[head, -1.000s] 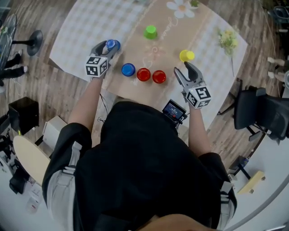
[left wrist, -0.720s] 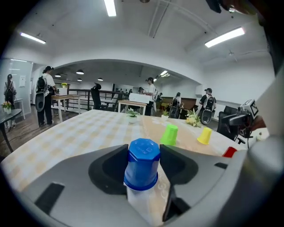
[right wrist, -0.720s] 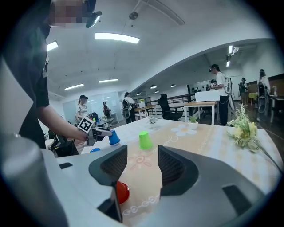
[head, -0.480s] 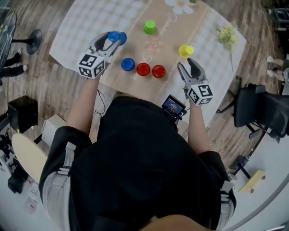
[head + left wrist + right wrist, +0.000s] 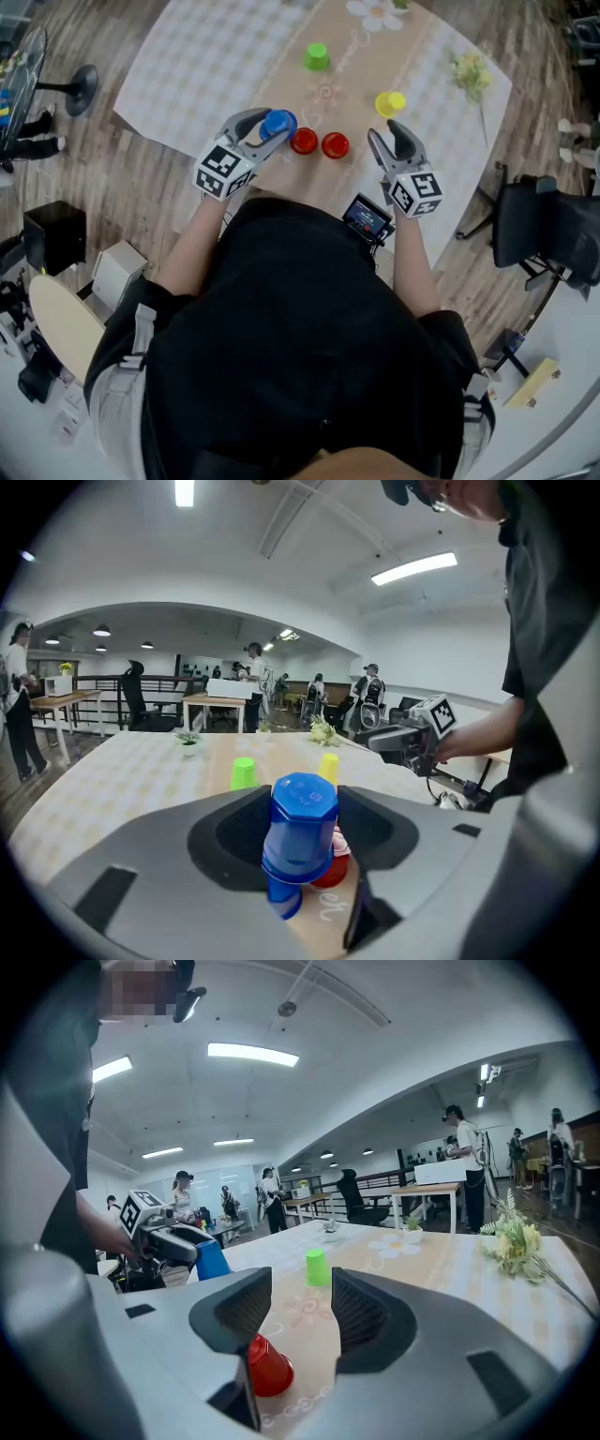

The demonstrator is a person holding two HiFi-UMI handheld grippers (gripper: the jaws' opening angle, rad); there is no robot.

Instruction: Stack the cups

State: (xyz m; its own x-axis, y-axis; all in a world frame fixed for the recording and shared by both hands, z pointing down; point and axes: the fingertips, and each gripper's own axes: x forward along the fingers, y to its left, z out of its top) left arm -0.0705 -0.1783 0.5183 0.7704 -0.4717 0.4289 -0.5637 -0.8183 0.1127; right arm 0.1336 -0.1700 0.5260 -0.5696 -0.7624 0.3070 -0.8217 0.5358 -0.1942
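Note:
My left gripper (image 5: 270, 127) is shut on an upturned blue cup (image 5: 278, 123), held just above a second blue cup (image 5: 284, 900) on the tan table runner (image 5: 361, 52). That second cup is hidden in the head view. Two red cups (image 5: 303, 142) (image 5: 336, 144) stand right beside it. A green cup (image 5: 316, 57) sits farther back and a yellow cup (image 5: 389, 103) to the right. My right gripper (image 5: 394, 141) hovers near the yellow cup, its jaws closing with nothing between them. In the right gripper view one red cup (image 5: 269, 1370) shows below the left jaw.
A sprig of flowers (image 5: 472, 75) lies at the table's right side. A small device with a screen (image 5: 366, 217) hangs at the near table edge. An office chair (image 5: 544, 230) stands to the right. People and desks fill the room behind.
My left gripper has carried the blue cup from the table's left side rightward and nearer, to above the second blue cup. The right gripper has barely moved.

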